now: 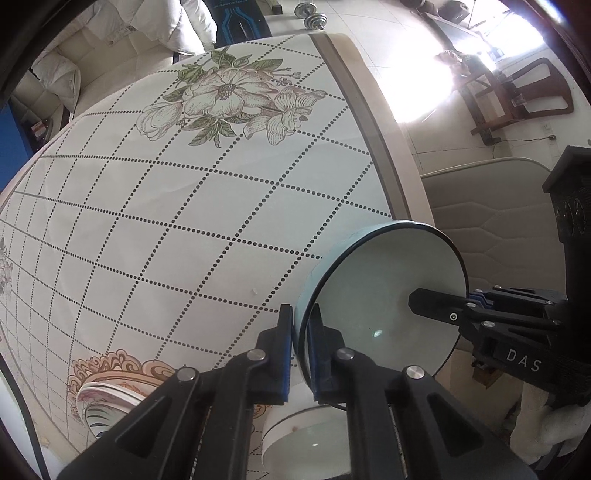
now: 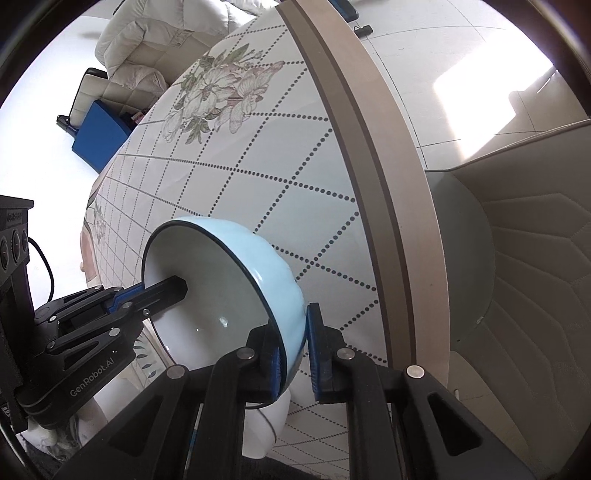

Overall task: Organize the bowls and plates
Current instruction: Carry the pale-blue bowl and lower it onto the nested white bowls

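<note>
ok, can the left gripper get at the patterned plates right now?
Probably not: the left gripper and right gripper are both shut on the blue bowl's rim. The patterned plates lie unobstructed beside it.

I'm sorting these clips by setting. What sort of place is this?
Most likely a home living or dining room. A round table under a floral tablecloth sits beside a cream sofa, with a wooden chair and a dumbbell on the tiled floor.
</note>
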`<move>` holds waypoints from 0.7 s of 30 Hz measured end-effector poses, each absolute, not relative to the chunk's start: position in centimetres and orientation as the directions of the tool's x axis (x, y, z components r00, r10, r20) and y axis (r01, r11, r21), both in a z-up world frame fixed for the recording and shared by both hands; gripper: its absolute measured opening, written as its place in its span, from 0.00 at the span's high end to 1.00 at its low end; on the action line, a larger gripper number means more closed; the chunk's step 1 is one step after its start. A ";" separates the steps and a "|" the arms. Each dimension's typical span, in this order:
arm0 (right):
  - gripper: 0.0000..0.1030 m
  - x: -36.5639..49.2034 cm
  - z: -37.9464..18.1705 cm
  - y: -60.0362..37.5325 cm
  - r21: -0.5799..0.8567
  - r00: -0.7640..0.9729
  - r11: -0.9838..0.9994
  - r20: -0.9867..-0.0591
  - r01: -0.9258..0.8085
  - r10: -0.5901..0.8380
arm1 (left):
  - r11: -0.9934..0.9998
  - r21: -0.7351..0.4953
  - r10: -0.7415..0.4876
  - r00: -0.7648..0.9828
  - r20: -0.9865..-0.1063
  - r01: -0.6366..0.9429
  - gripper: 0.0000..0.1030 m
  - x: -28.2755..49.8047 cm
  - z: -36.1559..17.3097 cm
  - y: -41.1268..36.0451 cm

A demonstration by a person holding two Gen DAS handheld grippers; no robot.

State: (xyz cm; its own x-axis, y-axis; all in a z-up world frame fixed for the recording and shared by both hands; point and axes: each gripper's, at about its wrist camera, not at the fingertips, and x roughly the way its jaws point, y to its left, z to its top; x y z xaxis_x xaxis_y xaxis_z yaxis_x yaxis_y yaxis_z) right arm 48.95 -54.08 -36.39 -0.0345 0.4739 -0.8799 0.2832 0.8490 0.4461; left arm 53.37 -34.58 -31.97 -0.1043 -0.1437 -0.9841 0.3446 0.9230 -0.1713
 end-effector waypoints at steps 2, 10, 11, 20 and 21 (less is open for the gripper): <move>0.87 48.5 -34.8 -53.8 0.446 -0.023 0.852 -0.883 0.275 0.470 | 0.920 -0.177 -0.153 -0.096 -0.984 0.349 0.94 52.8 -30.7 -34.0; 0.87 44.4 -30.4 -51.0 0.440 -0.008 0.864 -0.890 0.244 0.455 | 0.911 -0.189 -0.170 -0.083 -0.982 0.366 0.94 48.7 -27.3 -31.3; 0.87 43.7 -30.3 -50.6 0.441 -0.011 0.863 -0.889 0.246 0.458 | 0.910 -0.186 -0.167 -0.084 -0.982 0.369 0.94 48.1 -27.4 -31.1; 0.87 38.4 -33.1 -47.1 0.422 -0.080 0.870 -0.887 0.257 0.454 | 0.917 -0.174 -0.131 -0.141 -0.981 0.359 0.94 42.7 -29.8 -28.2; 0.87 38.0 -33.4 -46.9 0.418 -0.089 0.871 -0.888 0.258 0.452 | 0.917 -0.171 -0.125 -0.148 -0.981 0.359 0.94 42.3 -30.2 -28.1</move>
State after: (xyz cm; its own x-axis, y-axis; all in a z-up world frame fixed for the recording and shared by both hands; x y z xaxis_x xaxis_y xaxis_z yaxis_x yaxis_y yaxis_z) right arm 38.04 -46.86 -33.40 -0.0885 0.4518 -0.8877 0.2576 0.8713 0.4177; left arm 42.29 -28.08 -30.23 -0.1481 -0.1248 -0.9811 0.3593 0.9174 -0.1709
